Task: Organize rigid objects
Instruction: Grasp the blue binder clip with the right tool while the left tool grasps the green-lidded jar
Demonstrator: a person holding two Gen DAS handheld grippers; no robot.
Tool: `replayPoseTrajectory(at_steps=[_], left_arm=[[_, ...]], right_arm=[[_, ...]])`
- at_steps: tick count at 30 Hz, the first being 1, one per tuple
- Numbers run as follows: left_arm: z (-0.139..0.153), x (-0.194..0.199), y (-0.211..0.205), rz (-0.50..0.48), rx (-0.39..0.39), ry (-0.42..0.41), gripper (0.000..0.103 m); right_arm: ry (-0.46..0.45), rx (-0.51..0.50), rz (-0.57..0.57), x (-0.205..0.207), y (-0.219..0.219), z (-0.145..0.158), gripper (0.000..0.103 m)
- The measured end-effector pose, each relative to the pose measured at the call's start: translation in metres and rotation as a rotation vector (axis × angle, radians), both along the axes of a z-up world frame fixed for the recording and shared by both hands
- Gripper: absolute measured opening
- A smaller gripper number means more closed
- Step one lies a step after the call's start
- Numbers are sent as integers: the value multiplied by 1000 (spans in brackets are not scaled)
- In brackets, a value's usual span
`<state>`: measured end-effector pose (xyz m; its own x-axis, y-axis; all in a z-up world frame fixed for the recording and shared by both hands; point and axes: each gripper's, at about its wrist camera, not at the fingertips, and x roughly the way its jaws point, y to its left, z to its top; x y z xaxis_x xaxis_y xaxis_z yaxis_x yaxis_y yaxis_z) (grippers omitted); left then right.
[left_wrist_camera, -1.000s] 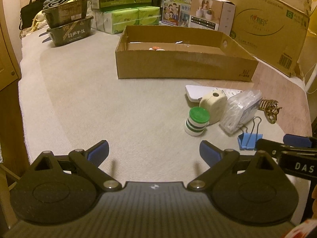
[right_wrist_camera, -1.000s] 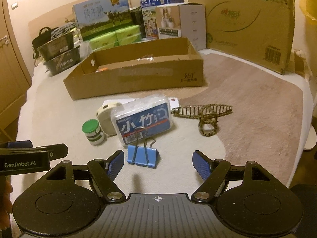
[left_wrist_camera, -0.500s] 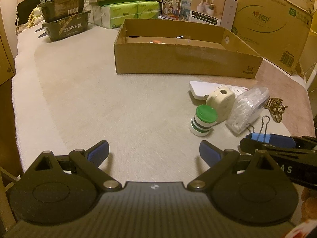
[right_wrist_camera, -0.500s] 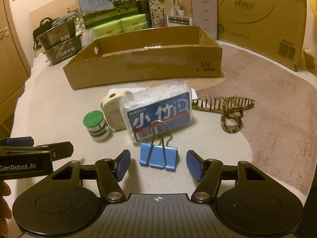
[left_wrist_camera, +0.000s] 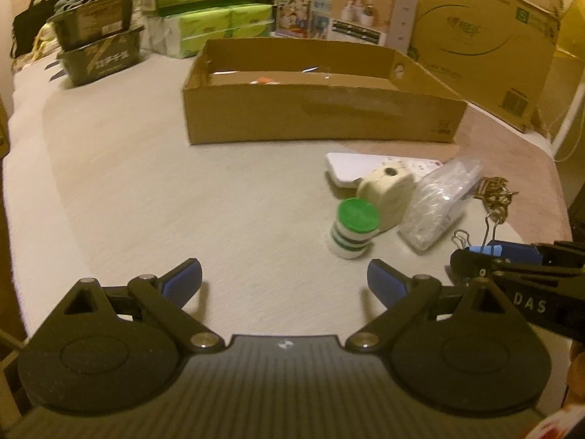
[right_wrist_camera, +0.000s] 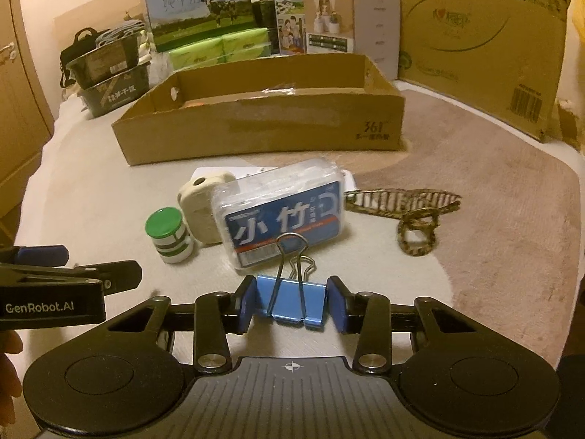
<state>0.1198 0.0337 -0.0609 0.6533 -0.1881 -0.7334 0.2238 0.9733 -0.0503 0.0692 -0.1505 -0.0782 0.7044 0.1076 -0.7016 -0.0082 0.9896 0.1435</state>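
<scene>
Both pads of my right gripper, just closing, pinch the blue binder clip at its ends. Slippery metal could squirt free when lifted. Left gripper gapes idle.

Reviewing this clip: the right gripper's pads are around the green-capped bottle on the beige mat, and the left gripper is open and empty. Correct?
Not quite. The right gripper has just been closing on the blue binder clip, not the green-capped bottle, which stands untouched further left; the right wrist view shows it. The left gripper is open and empty.
</scene>
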Motion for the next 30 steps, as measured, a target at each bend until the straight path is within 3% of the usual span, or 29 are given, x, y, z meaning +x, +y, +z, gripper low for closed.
replayPoseTrajectory(at_steps=[7, 24, 30], left_arm=[[2, 10, -20, -70, 0, -22, 89], [-8, 28, -51, -228, 85, -47, 34], [-8, 24, -51, -224, 85, -37, 31]], right_arm=[[-41, -13, -46, -9, -25, 13, 42], [-29, 8, -110, -6, -52, 11, 42], [-29, 9, -115, -5, -54, 10, 42]])
